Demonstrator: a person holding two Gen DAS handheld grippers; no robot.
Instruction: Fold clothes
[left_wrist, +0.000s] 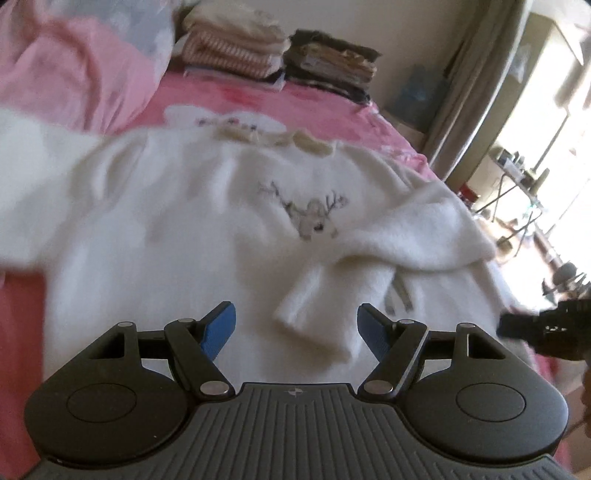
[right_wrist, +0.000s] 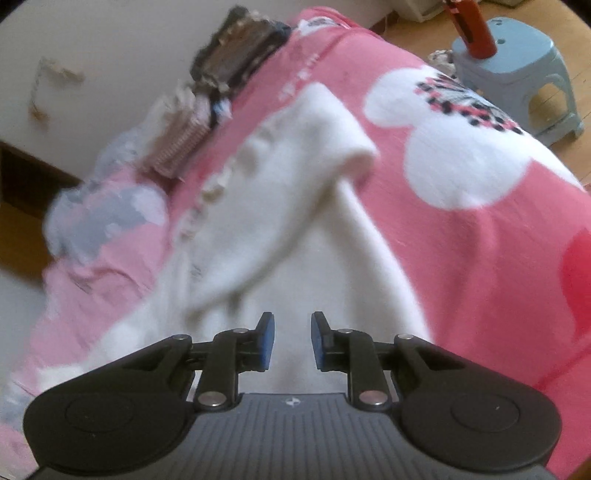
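Observation:
A white fluffy sweater (left_wrist: 192, 221) with a grey reindeer print (left_wrist: 310, 214) lies spread front-up on the pink bed. Its right sleeve (left_wrist: 369, 266) is folded inward across the body, cuff near my left gripper (left_wrist: 295, 325), which hovers open above the lower hem with nothing between its blue pads. In the right wrist view the same sweater (right_wrist: 295, 229) runs up the frame with the folded sleeve (right_wrist: 280, 206) across it. My right gripper (right_wrist: 292, 341) is partly open above the white fabric, holding nothing. The right gripper's black body (left_wrist: 546, 328) shows at the right edge of the left wrist view.
Two stacks of folded clothes, light (left_wrist: 236, 44) and dark (left_wrist: 332, 62), sit at the far end of the bed by the wall. A pink and grey quilt (left_wrist: 74, 62) bunches at the far left. A blue plastic stool (right_wrist: 517, 70) stands on the wooden floor beside the bed.

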